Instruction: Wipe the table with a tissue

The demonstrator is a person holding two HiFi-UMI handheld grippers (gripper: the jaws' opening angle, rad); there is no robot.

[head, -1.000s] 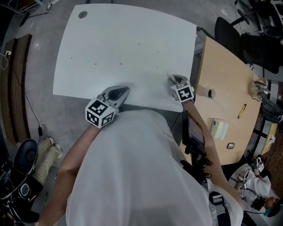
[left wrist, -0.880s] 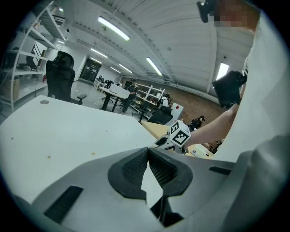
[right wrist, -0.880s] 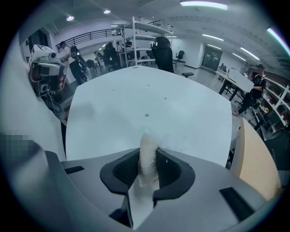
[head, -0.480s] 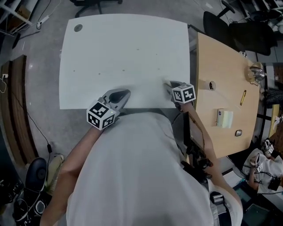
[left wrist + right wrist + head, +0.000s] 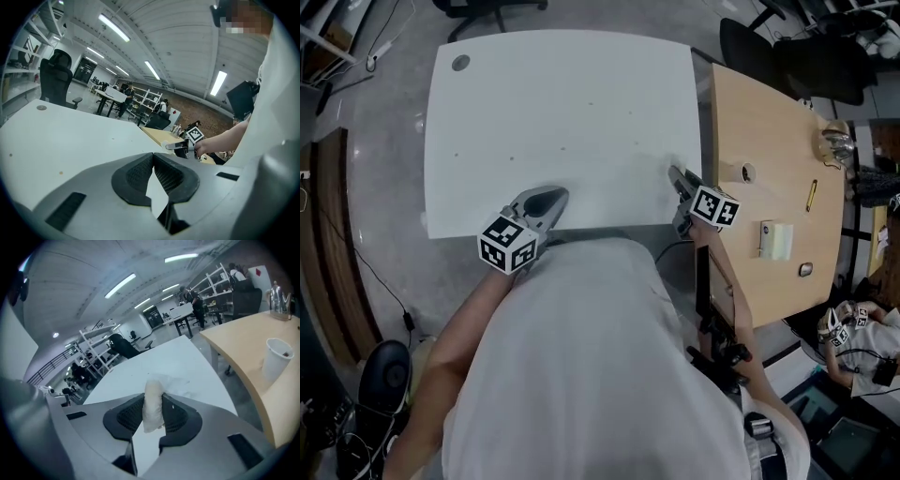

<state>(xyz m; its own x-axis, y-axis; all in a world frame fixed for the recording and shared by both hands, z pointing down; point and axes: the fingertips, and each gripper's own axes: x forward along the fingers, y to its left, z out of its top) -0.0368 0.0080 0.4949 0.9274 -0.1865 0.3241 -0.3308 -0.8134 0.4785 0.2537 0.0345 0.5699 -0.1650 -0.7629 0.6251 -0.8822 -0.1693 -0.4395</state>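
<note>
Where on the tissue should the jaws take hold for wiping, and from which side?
Grip the tissue on its rolled, bunched part, as the right gripper does from the white table's near edge; the loose crumpled end fans past the jaws, free to wipe.

table [image 5: 562, 103]: white | tissue [image 5: 153, 409]: white | side desk [image 5: 769, 131]: pale wood | marker cube [image 5: 508, 246]: black-white squares

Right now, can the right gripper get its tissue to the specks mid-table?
Probably yes. The right gripper, shut on the tissue, is at the white table's right edge. Only bare tabletop lies between it and the specks, and the left gripper is off that path.
</note>
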